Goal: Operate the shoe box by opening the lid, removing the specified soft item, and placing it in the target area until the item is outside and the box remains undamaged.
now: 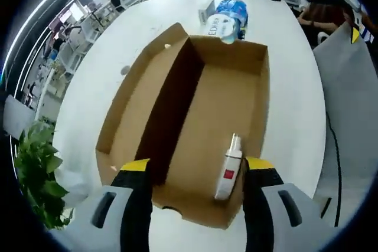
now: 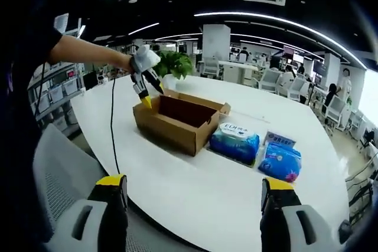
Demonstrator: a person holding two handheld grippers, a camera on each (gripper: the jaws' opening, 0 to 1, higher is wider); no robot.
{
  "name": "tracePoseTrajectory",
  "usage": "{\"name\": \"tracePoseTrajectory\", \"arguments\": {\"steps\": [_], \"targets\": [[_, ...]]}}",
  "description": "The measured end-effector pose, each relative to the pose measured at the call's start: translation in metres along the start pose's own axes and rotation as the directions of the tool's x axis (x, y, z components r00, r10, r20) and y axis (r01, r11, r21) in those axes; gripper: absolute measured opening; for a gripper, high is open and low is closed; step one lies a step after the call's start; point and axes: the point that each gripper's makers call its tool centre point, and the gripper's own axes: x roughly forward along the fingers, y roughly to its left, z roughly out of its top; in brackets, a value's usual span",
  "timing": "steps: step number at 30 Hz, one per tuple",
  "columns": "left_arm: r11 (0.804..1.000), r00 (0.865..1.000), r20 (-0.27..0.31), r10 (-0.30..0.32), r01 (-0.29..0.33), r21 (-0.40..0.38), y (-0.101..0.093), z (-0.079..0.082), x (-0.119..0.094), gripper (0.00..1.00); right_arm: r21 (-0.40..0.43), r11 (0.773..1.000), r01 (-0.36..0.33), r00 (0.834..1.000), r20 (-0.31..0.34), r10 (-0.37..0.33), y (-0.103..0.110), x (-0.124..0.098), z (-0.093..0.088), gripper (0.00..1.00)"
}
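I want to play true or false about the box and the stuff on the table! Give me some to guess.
1. The cardboard box is open. True.
2. A small white bottle lies inside the box. True.
3. The box sits on the floor. False: it sits on the white table.
4. The blue tissue packs are inside the box. False: they lie on the table beside it.
5. The left gripper hangs over the box's end. True.
6. The right gripper is holding a tissue pack. False: its jaws are open and hold nothing.
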Motion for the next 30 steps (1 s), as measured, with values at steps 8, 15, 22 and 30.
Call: {"name": "tracePoseTrajectory", "arguments": {"steps": [8,15,22,30], "targets": [[0.995,0.994,-0.094,-0.061,0.068,0.074,-0.004,-0.013,0.022,0.57,0.007,1.0,0.001,1.0,-0.015,-0.001,0.001,0.003,-0.003,0.93],[0.986,0.983,-0.134,-0.125,0.138,0.096,-0.012,-0.014,0.035,0.55,0.006,1.0,0.013,0.999,-0.03,-0.013,-0.003,0.004,-0.006,0.92],[0.972,0.968,-0.188,-0.167,0.194,0.135,-0.025,-0.018,0.05,0.53,-0.001,1.0,0.027,0.999,-0.044,-0.027,-0.006,0.008,-0.007,0.91],[0.974,0.966,-0.199,-0.166,0.193,0.122,-0.025,-0.025,0.061,0.52,0.011,0.999,0.032,0.999,-0.045,-0.031,-0.009,0.009,-0.007,0.9]]}}
